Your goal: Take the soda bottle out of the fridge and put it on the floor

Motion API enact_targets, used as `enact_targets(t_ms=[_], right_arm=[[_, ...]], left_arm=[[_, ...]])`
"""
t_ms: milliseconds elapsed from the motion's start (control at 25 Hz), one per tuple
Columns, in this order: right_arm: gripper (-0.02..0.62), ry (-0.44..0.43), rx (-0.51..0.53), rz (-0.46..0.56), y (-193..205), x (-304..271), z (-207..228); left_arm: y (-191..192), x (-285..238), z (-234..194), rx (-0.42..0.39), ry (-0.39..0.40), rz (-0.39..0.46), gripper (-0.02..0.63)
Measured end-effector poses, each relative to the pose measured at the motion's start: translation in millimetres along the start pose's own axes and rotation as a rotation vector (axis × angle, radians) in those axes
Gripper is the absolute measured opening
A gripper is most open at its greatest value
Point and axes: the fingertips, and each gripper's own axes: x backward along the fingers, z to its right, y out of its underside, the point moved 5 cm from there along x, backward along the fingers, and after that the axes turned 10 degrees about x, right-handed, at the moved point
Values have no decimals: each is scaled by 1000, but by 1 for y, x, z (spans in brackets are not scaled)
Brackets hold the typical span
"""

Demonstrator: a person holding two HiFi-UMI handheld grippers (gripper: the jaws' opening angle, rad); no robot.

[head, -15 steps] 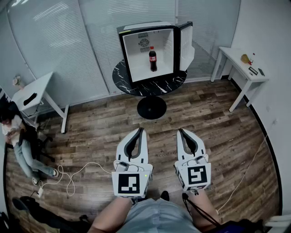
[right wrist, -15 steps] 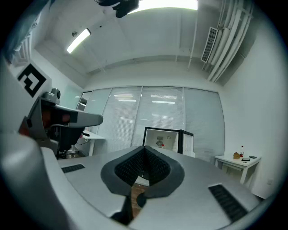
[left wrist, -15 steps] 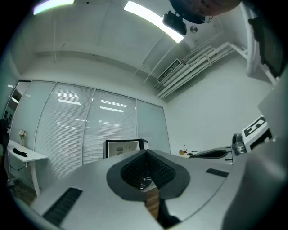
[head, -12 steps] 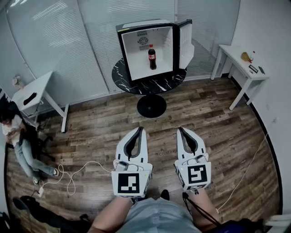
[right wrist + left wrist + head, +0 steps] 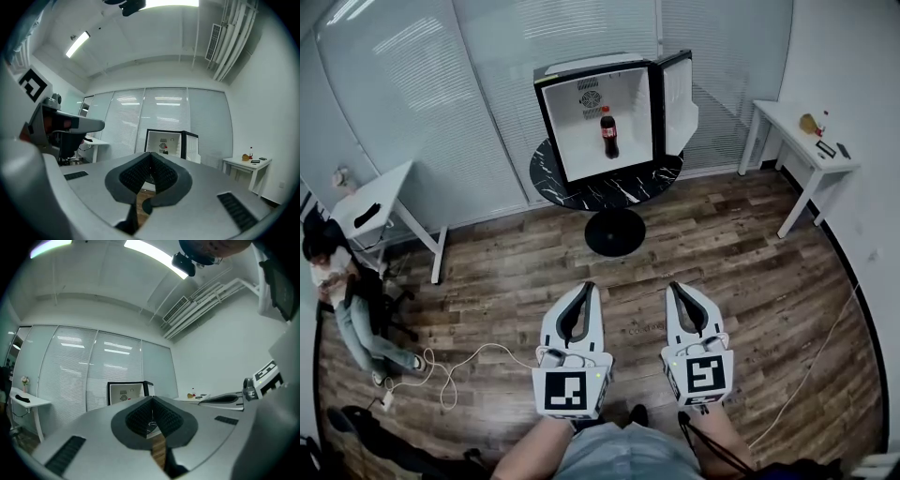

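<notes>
**Both grippers shut and empty, well short of the open fridge**

Since the earlier frames almost nothing in the room has changed. In the head view the whole scene has slid slightly, and the two grippers sit a touch lower in it. The soda bottle (image 5: 607, 133) has not moved: it stands upright inside the mini fridge (image 5: 572, 141), whose door (image 5: 678, 98) hangs open to the right.

The left gripper (image 5: 588, 285) and the right gripper (image 5: 675, 285) are held level, side by side, pointing toward the fridge and well apart from it. Each has its jaws pressed together with nothing between them.

The fridge sits on a round black marble-top table (image 5: 609, 187) with a single pedestal foot. The floor (image 5: 750, 253) is dark wood plank, with a white cable (image 5: 455, 370) looped across it at the left. Frosted glass walls with blinds (image 5: 422, 94) stand behind. A white desk (image 5: 806, 141) stands at the right and another white desk (image 5: 370, 202) at the left, with a seated person (image 5: 337, 281) beside it.
</notes>
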Motion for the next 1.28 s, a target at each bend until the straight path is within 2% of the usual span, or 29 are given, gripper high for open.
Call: enact_targets(t_ms=[200,440,640,840,1280], right_arm=[[14,-1,-33,-9,21,-7,19],[14,-12,-52,-25,41,-39,28],[14,-24,-52,-41,55,-89,31],[14,-43,-25,-29,47,-164,36],[14,-3,31,26,15,-299,65]], left_arm=[[21,-13,15,-15,-4,-51,17],[37,-42,-2,-14,-30,-71,17],[54,-81,-33,16,-49,-76,17],[50,-140,-80,54,-51,-46,17],[26,-260,-152,36,8,22,17]])
